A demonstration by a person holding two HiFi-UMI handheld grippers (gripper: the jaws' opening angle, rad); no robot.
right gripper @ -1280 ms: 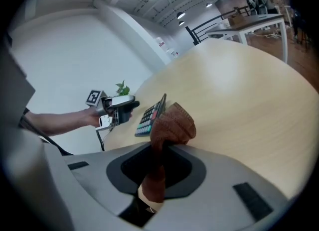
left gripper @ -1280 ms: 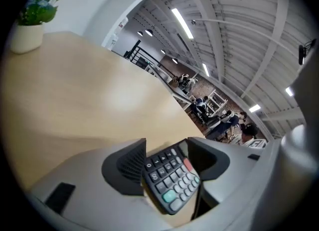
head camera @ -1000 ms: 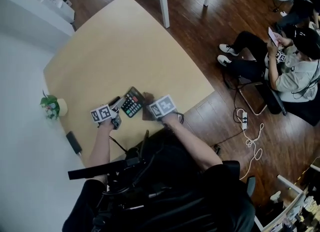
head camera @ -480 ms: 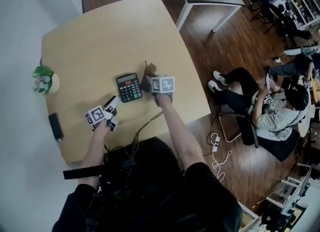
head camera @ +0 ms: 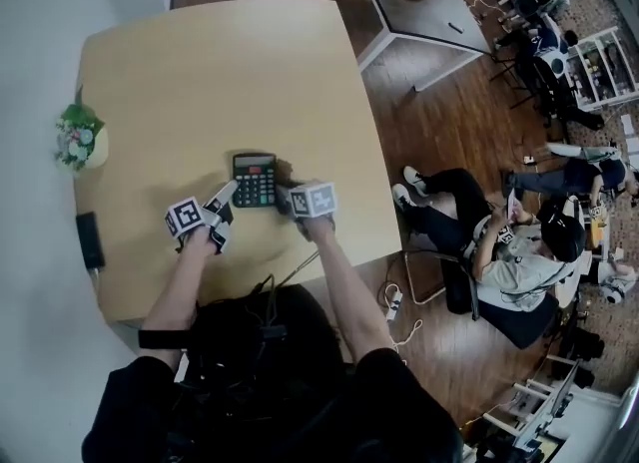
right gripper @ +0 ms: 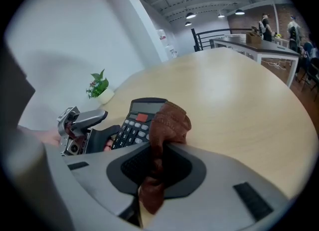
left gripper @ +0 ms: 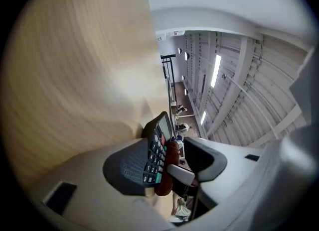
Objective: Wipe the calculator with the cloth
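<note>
Left gripper (left gripper: 168,158) jaws apart, just closing round calculator (head camera: 255,180) left edge: pin it first. Right gripper (right gripper: 158,170) clamped on brown cloth (right gripper: 169,120); wipe lightly.

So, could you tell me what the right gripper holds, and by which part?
The brown cloth, pinched at its lower end; its bunched top sticks out.

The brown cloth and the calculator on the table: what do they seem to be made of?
Cloth: soft fabric, matte brown, probably woven or knitted; it crumples in folds and shows a fine ribbed texture. Calculator: apparently hard black plastic, smooth casing with raised keys, one red; key material unclear.
</note>
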